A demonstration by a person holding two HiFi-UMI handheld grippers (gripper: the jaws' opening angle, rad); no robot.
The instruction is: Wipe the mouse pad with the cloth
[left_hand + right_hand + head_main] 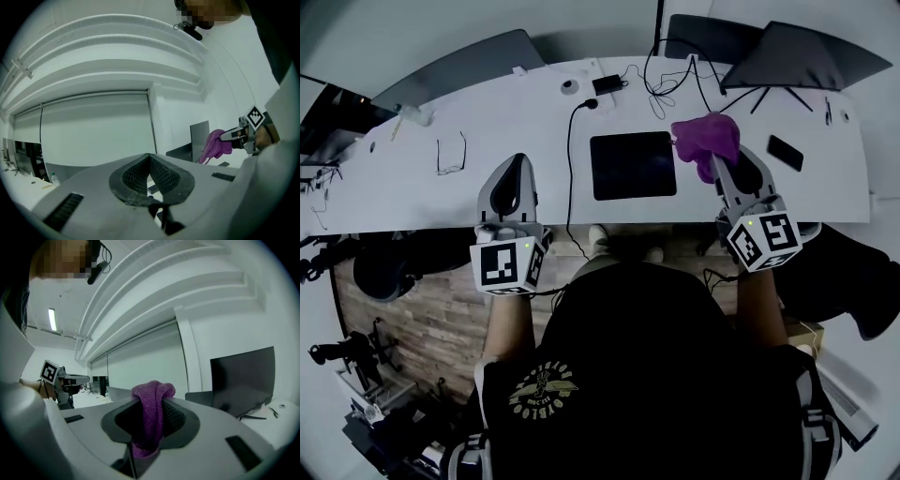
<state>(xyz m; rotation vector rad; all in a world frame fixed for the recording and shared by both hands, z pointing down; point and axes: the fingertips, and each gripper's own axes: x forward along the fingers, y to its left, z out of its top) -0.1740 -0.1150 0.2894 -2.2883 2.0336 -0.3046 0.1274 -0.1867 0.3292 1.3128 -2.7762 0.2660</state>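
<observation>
A black square mouse pad (633, 165) lies flat on the white desk (469, 197). My right gripper (715, 161) is raised just right of the pad, shut on a purple cloth (706, 137) that bunches over its tip. In the right gripper view the cloth (151, 417) is pinched between the jaws and folds over their top. My left gripper (514, 178) is held up left of the pad, shut with nothing between its jaws. The left gripper view also catches the cloth (215, 145) hanging from the right gripper (234, 136).
A black cable (571, 159) runs down the desk just left of the pad. Glasses (450, 155) lie at the left, a black phone (785, 152) at the right. A charger (607, 84) and tangled cables (670, 80) sit at the back, with a dark monitor (802, 56) behind.
</observation>
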